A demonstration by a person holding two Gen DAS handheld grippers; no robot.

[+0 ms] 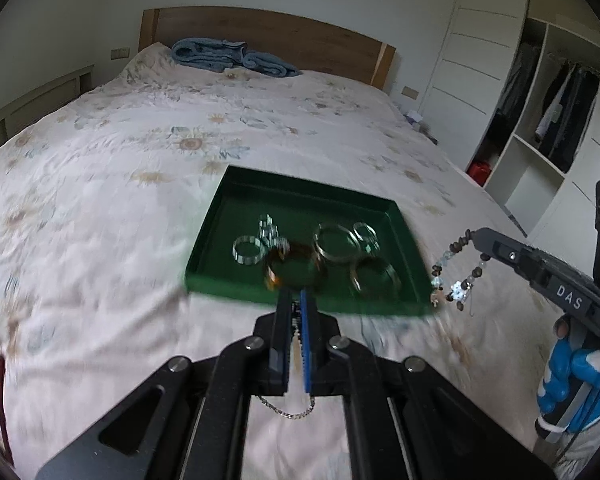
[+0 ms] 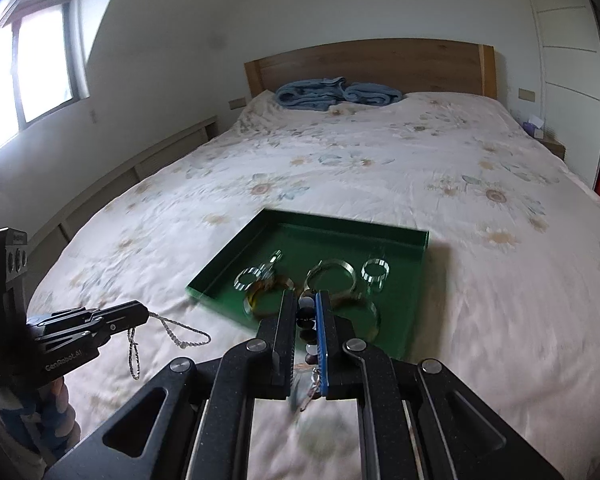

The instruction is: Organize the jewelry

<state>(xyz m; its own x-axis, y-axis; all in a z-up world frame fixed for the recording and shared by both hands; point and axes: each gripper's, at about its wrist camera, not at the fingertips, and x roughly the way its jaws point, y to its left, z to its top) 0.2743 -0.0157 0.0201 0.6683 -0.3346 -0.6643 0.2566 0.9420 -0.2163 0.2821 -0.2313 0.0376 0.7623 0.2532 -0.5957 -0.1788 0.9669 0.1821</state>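
Note:
A green tray (image 1: 260, 184) lies on the bed and holds several bangles and rings, among them an amber bangle (image 1: 290, 266) and silver bangles (image 1: 336, 245). It also shows in the right wrist view (image 2: 364, 232). My left gripper (image 1: 294, 300) is shut on a silver chain (image 1: 290, 410), held above the bedspread just in front of the tray; the chain (image 2: 180, 332) dangles from it in the right wrist view. My right gripper (image 2: 306, 300) is shut on a beaded bracelet (image 2: 306, 316) of dark and clear beads, which hangs at the tray's right side (image 1: 456, 268).
The bed has a floral bedspread (image 1: 140, 160), a wooden headboard (image 1: 280, 32) and a folded blue blanket (image 1: 228, 56) at the far end. An open wardrobe (image 1: 540, 120) stands on the right. A window (image 2: 32, 60) is on the left wall.

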